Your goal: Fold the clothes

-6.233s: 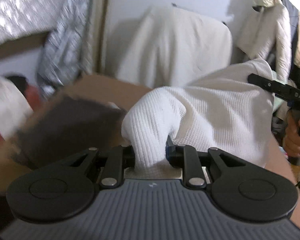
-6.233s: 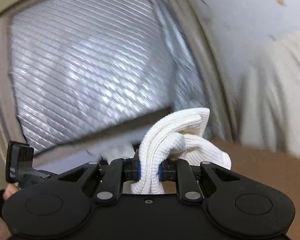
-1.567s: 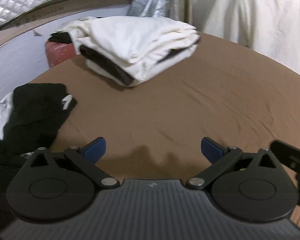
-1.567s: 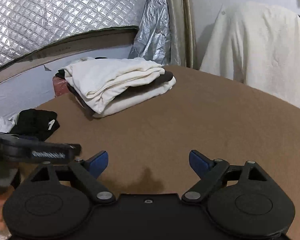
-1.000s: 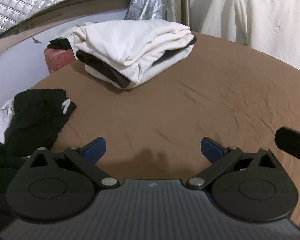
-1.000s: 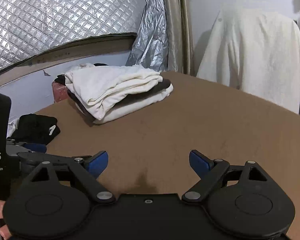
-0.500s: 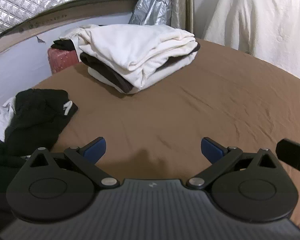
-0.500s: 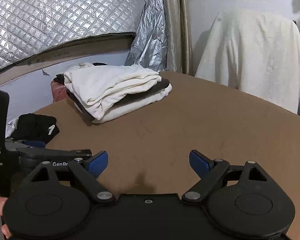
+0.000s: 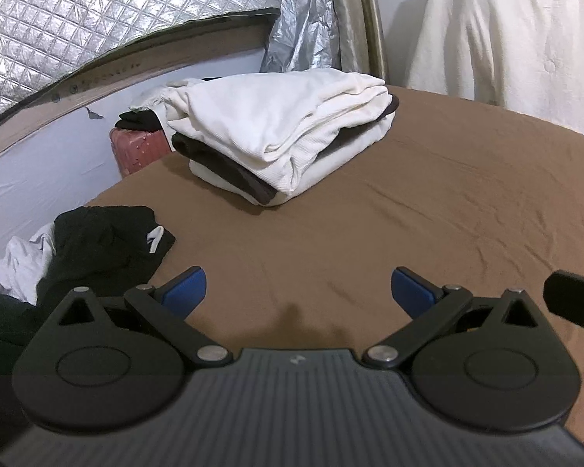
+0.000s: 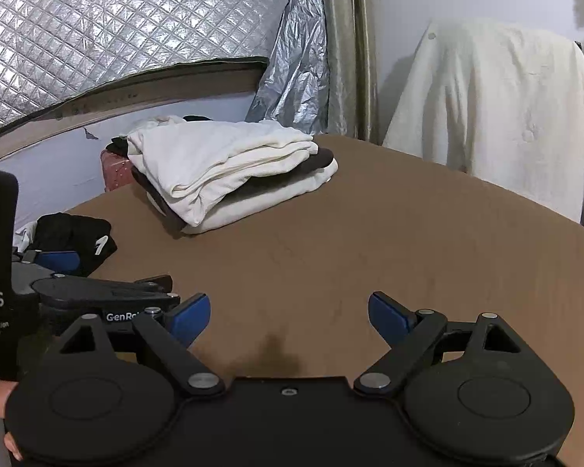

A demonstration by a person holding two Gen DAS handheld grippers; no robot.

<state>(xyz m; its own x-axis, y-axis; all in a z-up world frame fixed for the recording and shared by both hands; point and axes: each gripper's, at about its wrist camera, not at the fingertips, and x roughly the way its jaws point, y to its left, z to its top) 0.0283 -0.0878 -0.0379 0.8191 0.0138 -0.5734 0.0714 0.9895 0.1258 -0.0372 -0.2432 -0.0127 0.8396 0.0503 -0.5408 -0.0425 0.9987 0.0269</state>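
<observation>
Over the brown tabletop your left tongs and right tongs both hang wide apart, holding nothing. Far back sits the folded pile of clothes. Near the left edge lies a black heap, maybe a shirt.

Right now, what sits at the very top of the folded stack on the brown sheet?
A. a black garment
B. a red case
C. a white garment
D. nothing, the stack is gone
C: a white garment lies on top of the folded stack, with a dark layer sandwiched beneath it, on the brown sheet.
</observation>
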